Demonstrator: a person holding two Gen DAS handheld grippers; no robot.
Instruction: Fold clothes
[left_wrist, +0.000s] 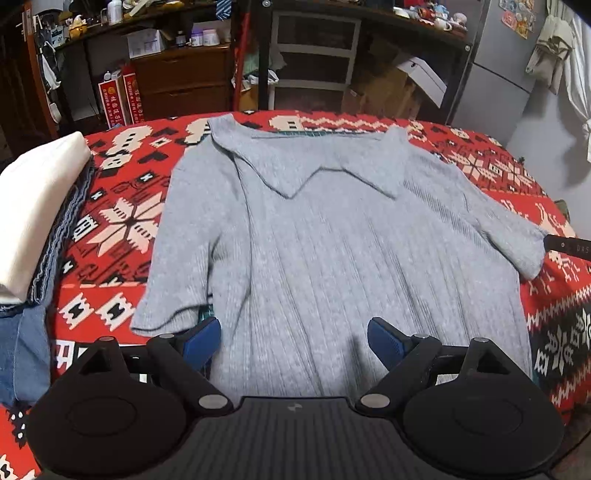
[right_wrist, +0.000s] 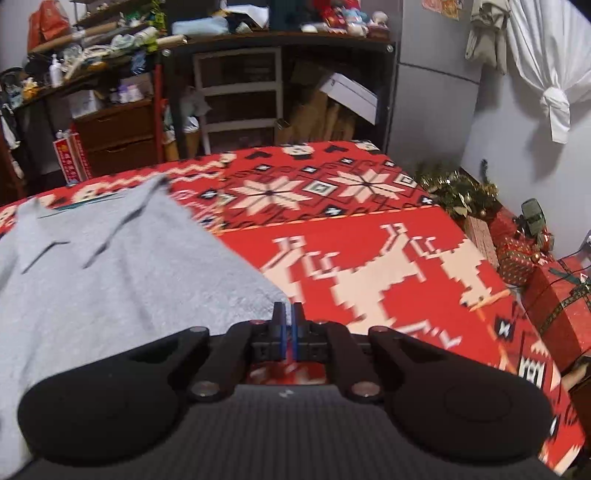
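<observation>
A grey shirt (left_wrist: 332, 240) lies flat (collar at the far end) on a red blanket (left_wrist: 122, 229); the left gripper (left_wrist: 294, 338) hangs wide apart over its near hem.

My left gripper (left_wrist: 293, 341) hides the near hem of the grey shirt (left_wrist: 332, 240). In my right view this shirt is blurred, cut at the left edge.

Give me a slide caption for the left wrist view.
Open left tool hovering over a flat grey collared shirt on a red patterned blanket.
</observation>
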